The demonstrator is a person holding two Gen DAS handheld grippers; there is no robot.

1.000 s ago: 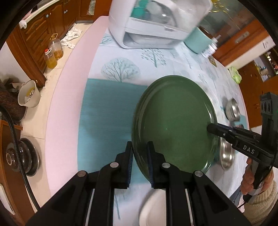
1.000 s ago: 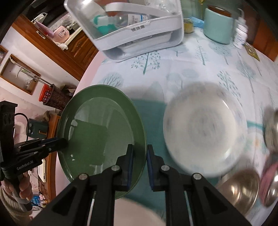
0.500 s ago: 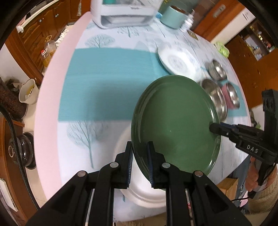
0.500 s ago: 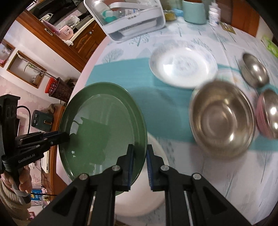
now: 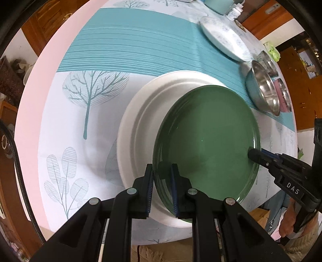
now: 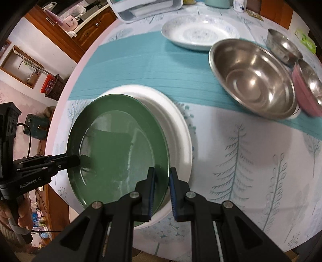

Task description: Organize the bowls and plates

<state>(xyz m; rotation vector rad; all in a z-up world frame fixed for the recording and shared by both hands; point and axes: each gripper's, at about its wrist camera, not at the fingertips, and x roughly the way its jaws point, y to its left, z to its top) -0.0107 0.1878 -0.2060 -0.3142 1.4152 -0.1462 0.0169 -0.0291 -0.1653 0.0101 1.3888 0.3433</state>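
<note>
Both grippers hold a dark green plate [image 5: 207, 141] by opposite rims. My left gripper [image 5: 162, 177] is shut on its near rim; in that view my right gripper [image 5: 254, 154] grips the far rim. In the right wrist view my right gripper [image 6: 161, 179] is shut on the green plate [image 6: 116, 153] and my left gripper [image 6: 77, 160] clamps the other side. The green plate hangs just above a large white plate [image 5: 138, 125], which also shows in the right wrist view [image 6: 177, 129], near the table's front edge. Whether they touch I cannot tell.
A patterned white plate [image 6: 199, 32], a large steel bowl [image 6: 253, 78], a small steel bowl [image 6: 283, 46] and a pink bowl [image 6: 308, 88] sit further back on the teal runner [image 6: 136, 66]. A white dish rack [image 6: 145, 8] stands at the far edge.
Both grippers have carried the green plate back toward the table's front edge and down, from above the runner to just over the white plate.
</note>
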